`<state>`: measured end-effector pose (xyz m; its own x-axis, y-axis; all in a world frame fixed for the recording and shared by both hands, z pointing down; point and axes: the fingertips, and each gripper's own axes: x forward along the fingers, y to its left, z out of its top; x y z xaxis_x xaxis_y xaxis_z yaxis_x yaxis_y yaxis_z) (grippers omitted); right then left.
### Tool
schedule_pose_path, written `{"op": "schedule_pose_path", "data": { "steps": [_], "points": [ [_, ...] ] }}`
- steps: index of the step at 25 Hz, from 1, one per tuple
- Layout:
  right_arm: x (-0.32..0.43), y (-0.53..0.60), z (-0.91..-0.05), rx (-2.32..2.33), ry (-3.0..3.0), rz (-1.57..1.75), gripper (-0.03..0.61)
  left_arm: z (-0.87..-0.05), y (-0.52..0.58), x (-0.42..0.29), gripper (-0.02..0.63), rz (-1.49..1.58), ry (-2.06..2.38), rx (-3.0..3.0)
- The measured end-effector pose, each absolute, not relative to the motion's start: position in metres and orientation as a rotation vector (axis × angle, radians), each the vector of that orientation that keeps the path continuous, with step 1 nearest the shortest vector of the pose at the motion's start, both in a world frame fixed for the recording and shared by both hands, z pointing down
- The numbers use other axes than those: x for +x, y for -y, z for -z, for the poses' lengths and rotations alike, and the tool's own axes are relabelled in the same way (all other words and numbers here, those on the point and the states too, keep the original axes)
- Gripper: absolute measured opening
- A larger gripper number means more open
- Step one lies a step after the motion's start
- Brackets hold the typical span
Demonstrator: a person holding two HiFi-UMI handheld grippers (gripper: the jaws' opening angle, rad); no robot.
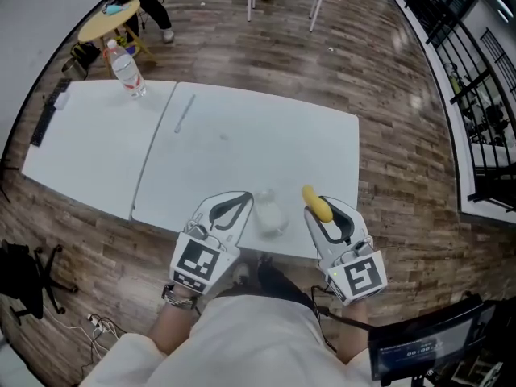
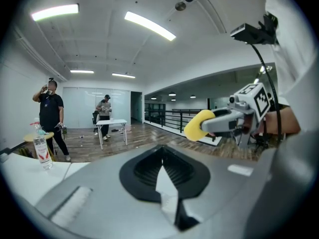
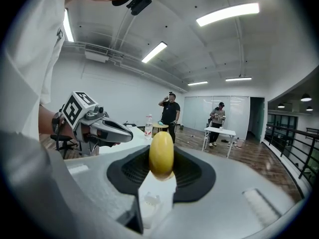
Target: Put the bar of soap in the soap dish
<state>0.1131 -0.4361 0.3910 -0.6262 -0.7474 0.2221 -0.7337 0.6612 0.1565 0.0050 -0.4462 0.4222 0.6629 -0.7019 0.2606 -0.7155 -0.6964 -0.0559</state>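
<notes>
Soap, a yellow oval bar [image 3: 161, 155], sits clamped on edge between the fingers of our right gripper [image 1: 321, 210]. The fingers are partway apart, and each pad presses a broad face of the bar. The bar stands out past the fingertips. From the left gripper view we see it held up in the air, clear of the table [image 1: 242, 135].

From the head view, the bar hangs over the table's near edge, just to the right of the clear soap dish [image 1: 270, 214] and apart from it. The dish rests on the white top between our two grippers, close to the near edge, and we see nothing in it.

Our left gripper [image 1: 239, 199] is just left of the dish. Its fingers are closed tip to tip with nothing between them, and only the white tabletop shows through the gap behind the tips.

Far across the table, near its left corner, a water bottle [image 1: 126, 68] stands upright. Beyond that corner is a small round yellow side table [image 1: 109, 18] on the wooden floor [image 1: 387, 111]. Both gripper views show two people standing further back in the room, one of them beside a small white table.
</notes>
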Motion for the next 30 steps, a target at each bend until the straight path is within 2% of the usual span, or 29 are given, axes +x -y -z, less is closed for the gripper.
{"op": "schedule_pose_path", "data": {
  "steps": [30],
  "points": [
    [0.089,0.437,-0.449,0.844,2.571,-0.046,0.121,-0.44,0.434,-0.001,0.008,-0.444,1.233,2.703]
  ]
}}
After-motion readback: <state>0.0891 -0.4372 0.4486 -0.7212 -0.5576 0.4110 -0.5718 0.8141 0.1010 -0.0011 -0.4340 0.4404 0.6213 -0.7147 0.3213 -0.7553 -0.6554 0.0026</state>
